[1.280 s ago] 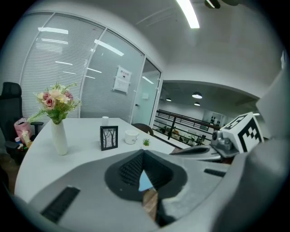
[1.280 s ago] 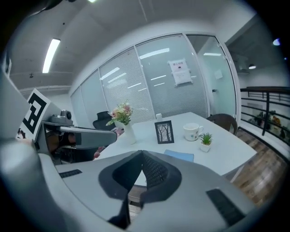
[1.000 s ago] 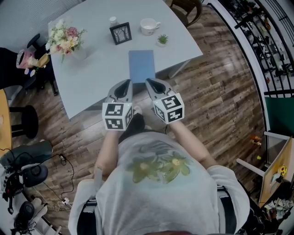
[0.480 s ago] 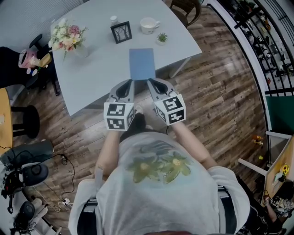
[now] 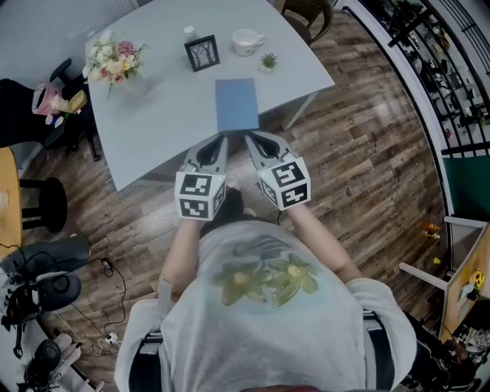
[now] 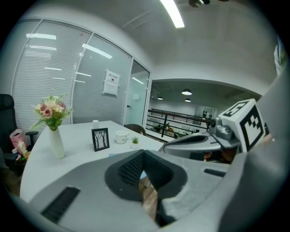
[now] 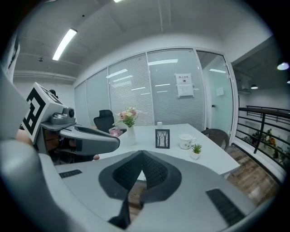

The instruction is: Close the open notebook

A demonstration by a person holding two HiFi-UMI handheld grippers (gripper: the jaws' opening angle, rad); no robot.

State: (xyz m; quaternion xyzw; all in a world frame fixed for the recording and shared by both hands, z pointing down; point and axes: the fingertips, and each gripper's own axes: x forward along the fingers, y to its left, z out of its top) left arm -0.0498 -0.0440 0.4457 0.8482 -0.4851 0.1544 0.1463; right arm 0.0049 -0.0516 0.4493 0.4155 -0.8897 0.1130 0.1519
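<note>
A blue notebook [image 5: 236,106] lies flat on the white table [image 5: 153,130] near its front edge, and only its plain cover shows. Both grippers hang side by side just short of that edge, pointing at the notebook. My left gripper [image 5: 222,140] is shut with nothing between its jaws, and its tips meet in the left gripper view [image 6: 144,153]. The right gripper [image 5: 249,138] is shut and empty too, its tips closed in the right gripper view [image 7: 142,153]. Neither gripper touches the notebook.
Behind the notebook stand a black picture frame [image 5: 201,53], a white cup [image 5: 249,41], a tiny potted plant [image 5: 268,64], a small white jar [image 5: 188,34] and a vase of flowers [image 5: 115,61]. A chair [image 5: 310,15] sits at the far side. Wooden floor surrounds the table.
Both grippers have edged a little forward toward the table's front edge. Their jaws stay shut and the notebook has not moved.
</note>
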